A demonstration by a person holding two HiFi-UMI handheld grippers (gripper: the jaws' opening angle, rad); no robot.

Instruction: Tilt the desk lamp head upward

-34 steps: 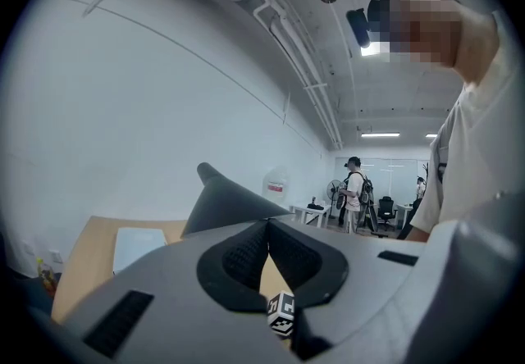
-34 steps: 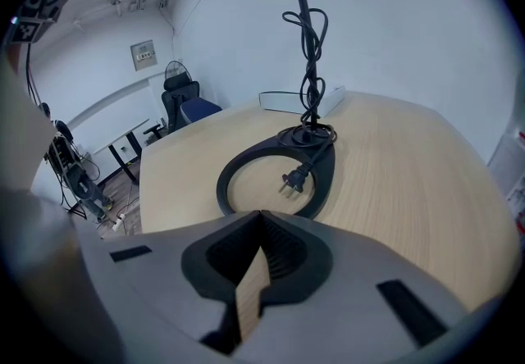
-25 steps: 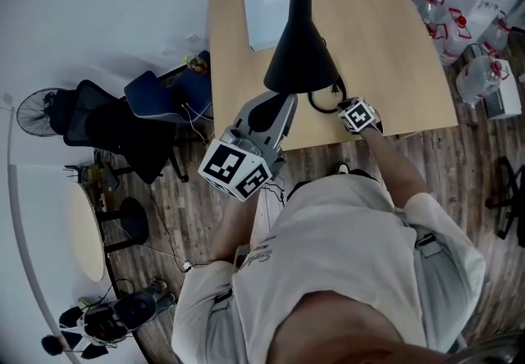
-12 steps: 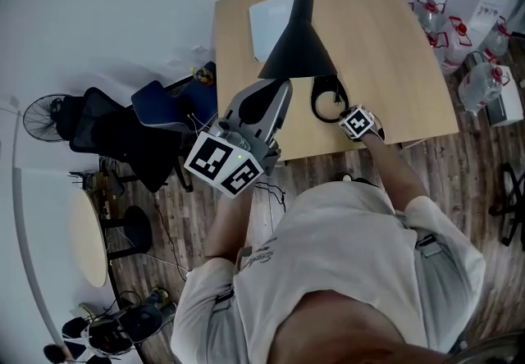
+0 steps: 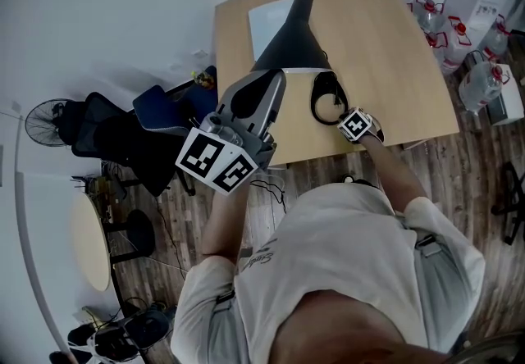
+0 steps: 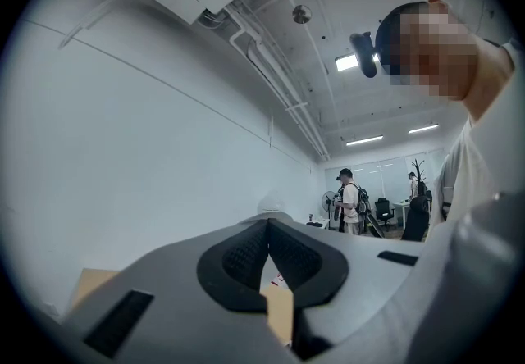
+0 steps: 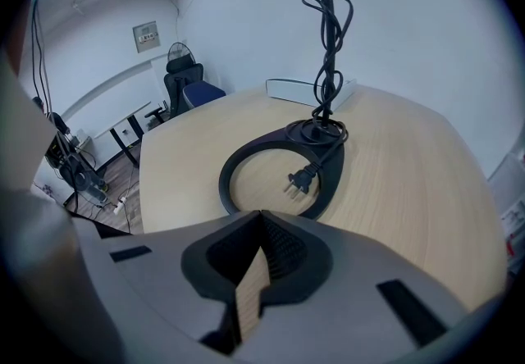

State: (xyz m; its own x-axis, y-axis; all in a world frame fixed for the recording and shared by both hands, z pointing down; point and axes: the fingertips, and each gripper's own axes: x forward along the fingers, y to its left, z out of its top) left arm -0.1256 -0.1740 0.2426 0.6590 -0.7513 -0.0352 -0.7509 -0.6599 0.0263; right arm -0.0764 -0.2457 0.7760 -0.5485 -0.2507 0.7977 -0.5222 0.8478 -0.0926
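Observation:
The black desk lamp stands on the wooden desk (image 5: 394, 51). Its cone head (image 5: 291, 38) leans toward the far side, over a black ring base (image 5: 326, 100). My left gripper (image 5: 276, 77) is shut and empty, its tip under the near rim of the cone. The left gripper view shows only its shut gripper (image 6: 267, 227) with wall and ceiling beyond. My right gripper (image 5: 344, 114) is shut at the near edge of the ring base (image 7: 283, 159); whether it touches is unclear. A plug (image 7: 300, 180) lies inside the ring, and coiled cord (image 7: 326, 34) hangs on the stem.
A flat white box (image 5: 267, 16) lies at the desk's far left, behind the lamp. Office chairs (image 5: 156, 112) and a fan (image 5: 45, 116) stand left of the desk, water bottles (image 5: 484, 67) on the right. People stand far off (image 6: 351, 202).
My left gripper has risen and shifted left under the cone's rim. The lamp head has swung from facing down to leaning away, uncovering the ring base. The right gripper stayed by the base.

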